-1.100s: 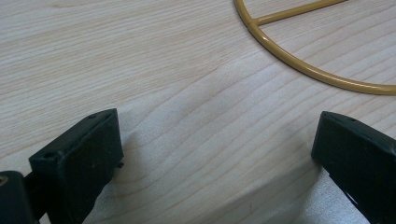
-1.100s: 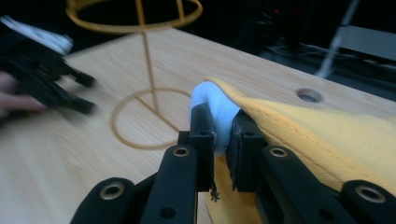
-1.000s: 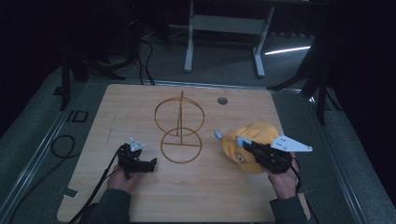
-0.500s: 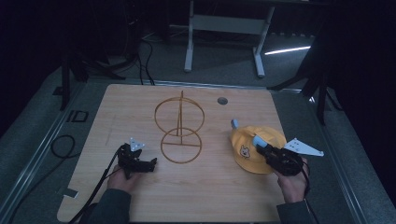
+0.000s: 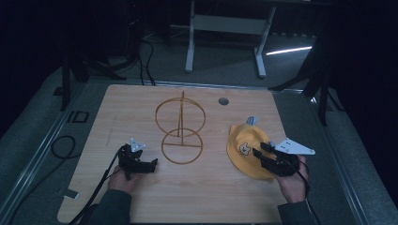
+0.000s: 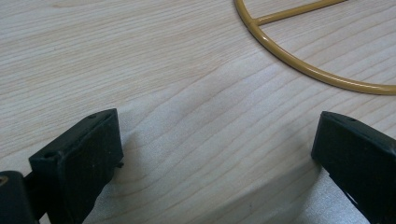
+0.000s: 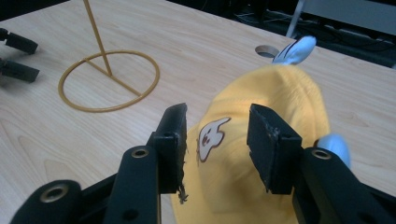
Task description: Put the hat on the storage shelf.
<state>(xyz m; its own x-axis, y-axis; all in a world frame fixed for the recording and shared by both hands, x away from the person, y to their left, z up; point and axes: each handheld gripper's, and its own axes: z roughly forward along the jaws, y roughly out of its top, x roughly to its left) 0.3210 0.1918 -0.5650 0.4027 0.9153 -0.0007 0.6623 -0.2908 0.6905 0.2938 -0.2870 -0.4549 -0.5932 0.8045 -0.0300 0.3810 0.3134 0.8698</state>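
Since a second ago the yellow hat (image 5: 248,151) has come down onto the table (image 5: 141,103) at the right side, and the right gripper (image 5: 257,153) has just been opening its jaws, so the cloth is no longer pinched. From the left: the left gripper (image 5: 152,162) rests low on the wood just beside the base ring of the gold wire stand (image 5: 181,136), its jaws wide apart with nothing between them, as the left gripper view shows over bare wood grain. The stand sits upright in the middle of the table, a thin post rising from a flat ring and carrying a second ring higher up. To the right, the hat lies slumped on the board, well apart from the stand, its cartoon patch facing up and small blue ears poking out at the far edge. In the right gripper view the two jaws stand about half open, either side of the hat's patch without pressing it. If the aim is to set the hat on the stand, a good regrip would probably take the brim or one firm fold rather than loose crown cloth, so the hat hangs open. The free left gripper could steady the stand's base, since such a light wire frame looks likely to tip.
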